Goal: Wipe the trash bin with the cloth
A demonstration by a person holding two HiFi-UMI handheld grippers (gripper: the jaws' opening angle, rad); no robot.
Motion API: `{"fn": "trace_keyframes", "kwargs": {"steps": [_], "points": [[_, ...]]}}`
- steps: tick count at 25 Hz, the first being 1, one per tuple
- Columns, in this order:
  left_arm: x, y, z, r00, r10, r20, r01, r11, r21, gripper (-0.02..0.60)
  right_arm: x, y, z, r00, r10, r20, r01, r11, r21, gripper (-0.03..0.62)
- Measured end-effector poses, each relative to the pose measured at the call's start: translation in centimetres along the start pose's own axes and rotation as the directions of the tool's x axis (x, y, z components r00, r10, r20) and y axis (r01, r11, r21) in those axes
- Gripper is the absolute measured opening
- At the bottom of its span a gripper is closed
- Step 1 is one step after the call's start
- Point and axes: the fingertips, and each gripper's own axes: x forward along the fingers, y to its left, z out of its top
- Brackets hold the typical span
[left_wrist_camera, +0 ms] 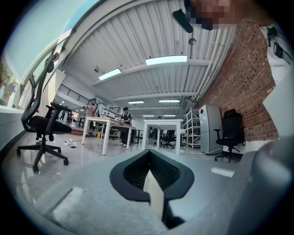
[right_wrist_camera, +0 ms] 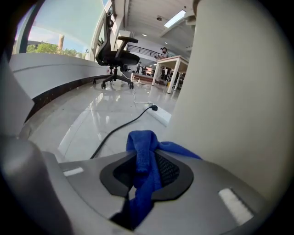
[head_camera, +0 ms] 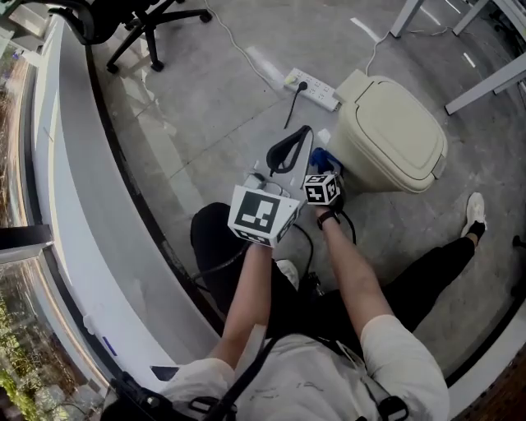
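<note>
The beige trash bin (head_camera: 394, 136) stands on the floor with its lid down. My right gripper (head_camera: 325, 168) is shut on a blue cloth (head_camera: 322, 158) right beside the bin's left side. In the right gripper view the cloth (right_wrist_camera: 142, 140) bunches out of the jaws of that gripper (right_wrist_camera: 147, 163), and the bin's pale wall (right_wrist_camera: 229, 92) fills the right side, close to the cloth. My left gripper (head_camera: 289, 152) hovers just left of it, and its black jaws are shut with nothing between them (left_wrist_camera: 149, 156).
A white power strip (head_camera: 312, 89) with a black cable (right_wrist_camera: 121, 126) lies on the floor behind the bin. An office chair (head_camera: 148, 25) stands far left by the curved white ledge (head_camera: 90, 189). Table legs (head_camera: 485, 86) stand at the right. The person's shoe (head_camera: 474, 214) rests near the bin.
</note>
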Motion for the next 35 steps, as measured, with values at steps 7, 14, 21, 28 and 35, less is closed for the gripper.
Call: {"fn": "trace_keyframes", "kwargs": {"steps": [7,14,21,28,35], "points": [[0.3,-1.0,-1.1,1.000,-0.009,-0.026,0.009,1.000,0.003,-0.002,2.7,-0.5,-7.6,0.987,0.053,-0.150,-0.041,0.996,0.079,0.071],[-0.4,-2.1,-0.4,1.000,0.009,-0.026,-0.007,0.998,0.057,0.000,-5.8,-0.5,-0.1,0.986,0.105,0.127,-0.120,0.985,0.124,0.071],[-1.3,-1.1,0.0,0.998,0.067,-0.014,-0.066,0.995,0.069,-0.002,-23.4,-4.3,15.2,0.823,-0.002,0.568,-0.071,0.992,0.107,0.071],[-2.6,-0.3,0.9,0.993,0.118,0.013,-0.119,0.991,0.069,-0.002,-25.7,-8.4,20.8,0.774,-0.120,0.622,0.084,0.993,0.086,0.071],[-1.9,-0.4,0.3,0.995,0.098,0.005,-0.098,0.992,0.080,-0.002,-16.0,-6.3,10.3,0.897,-0.118,0.426,0.069,0.989,0.129,0.071]]}}
